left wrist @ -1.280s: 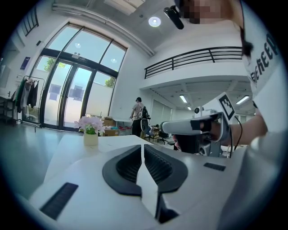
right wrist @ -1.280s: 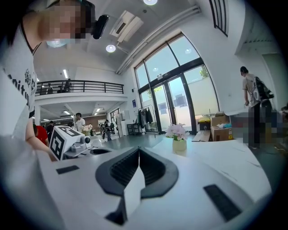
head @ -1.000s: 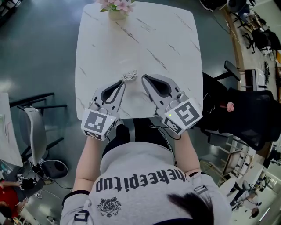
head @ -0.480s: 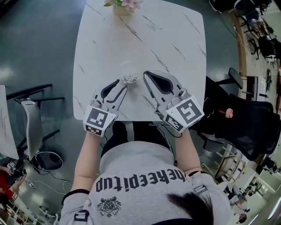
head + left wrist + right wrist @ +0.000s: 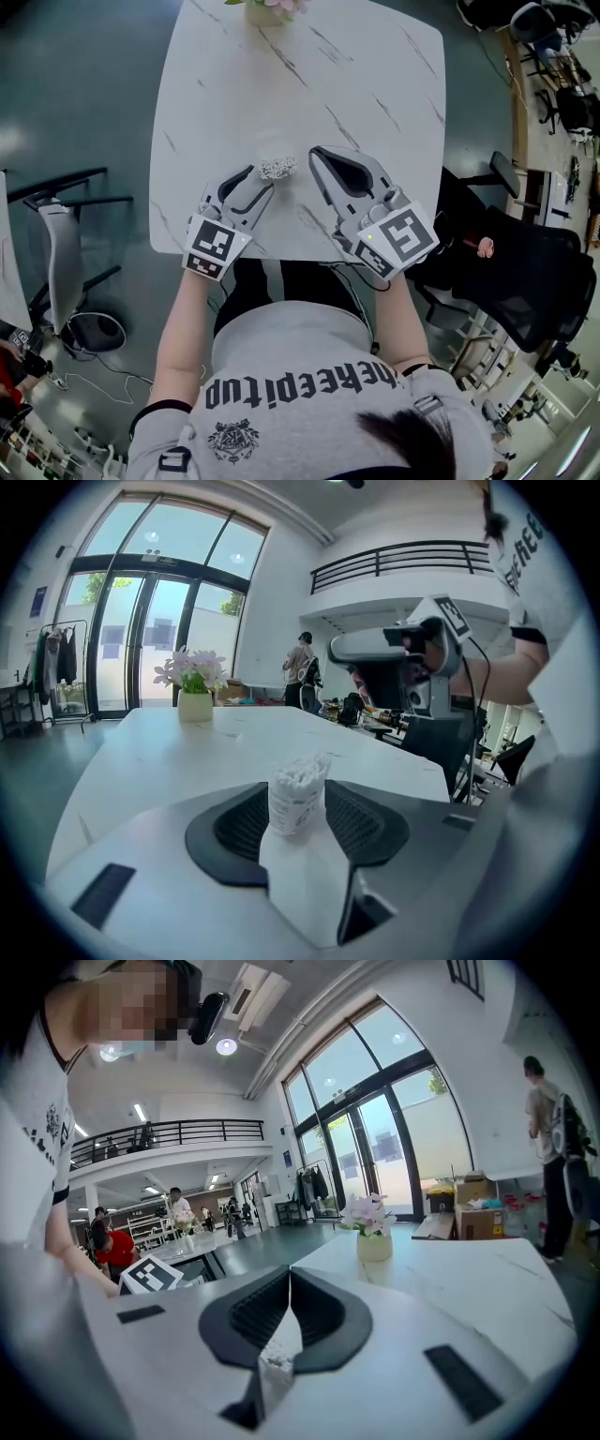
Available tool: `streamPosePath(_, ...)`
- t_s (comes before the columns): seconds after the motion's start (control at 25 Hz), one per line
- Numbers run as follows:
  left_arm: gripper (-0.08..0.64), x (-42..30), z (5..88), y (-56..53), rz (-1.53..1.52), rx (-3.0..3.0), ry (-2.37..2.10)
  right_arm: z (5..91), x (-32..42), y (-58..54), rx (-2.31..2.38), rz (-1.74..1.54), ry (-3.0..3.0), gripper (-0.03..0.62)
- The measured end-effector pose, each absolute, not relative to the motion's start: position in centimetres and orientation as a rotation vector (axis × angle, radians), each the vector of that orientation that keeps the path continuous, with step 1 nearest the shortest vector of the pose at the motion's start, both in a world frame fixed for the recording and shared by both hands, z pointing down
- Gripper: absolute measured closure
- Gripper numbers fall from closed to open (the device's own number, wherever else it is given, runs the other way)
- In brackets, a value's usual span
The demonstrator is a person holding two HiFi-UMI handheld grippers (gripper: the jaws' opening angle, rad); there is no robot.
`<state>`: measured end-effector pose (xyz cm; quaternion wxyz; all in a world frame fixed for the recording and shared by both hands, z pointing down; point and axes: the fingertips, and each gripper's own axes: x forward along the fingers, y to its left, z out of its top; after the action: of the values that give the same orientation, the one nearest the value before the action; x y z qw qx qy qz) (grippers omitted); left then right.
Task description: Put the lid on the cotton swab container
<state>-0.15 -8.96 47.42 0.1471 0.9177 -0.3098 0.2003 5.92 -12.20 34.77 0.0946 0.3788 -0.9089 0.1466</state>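
A small clear cotton swab container (image 5: 277, 168) stands upright on the white marble table (image 5: 375, 75), its white swab heads showing at the top. My left gripper (image 5: 261, 179) is just near and left of it, and its jaws are opening. In the left gripper view the container (image 5: 298, 794) stands in the gap at the tips of the left gripper (image 5: 300, 810), with the pads apart from it. My right gripper (image 5: 315, 154) lies just right of the container, shut, with nothing visible between its tips. In its own view the right gripper (image 5: 289, 1275) has its tips meeting.
A vase of pink flowers (image 5: 268, 7) stands at the table's far edge, also seen as the vase (image 5: 194, 694) and the vase (image 5: 372, 1233). The table's near edge runs under both grippers. A chair (image 5: 66, 272) stands at the left and a black chair (image 5: 525, 272) at the right.
My left gripper's jaws have gone from shut to wide apart beside the container. The container has stayed in place. The right gripper has barely moved.
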Motion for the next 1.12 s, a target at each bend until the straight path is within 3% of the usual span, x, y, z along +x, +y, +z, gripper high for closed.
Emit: streamPosePath(1.12,0.373,1.1,48.4,-9.8,0.577,2.602,-0.954,40.3,6.7,-17.7,1.002,0.570,-2.600,0.580)
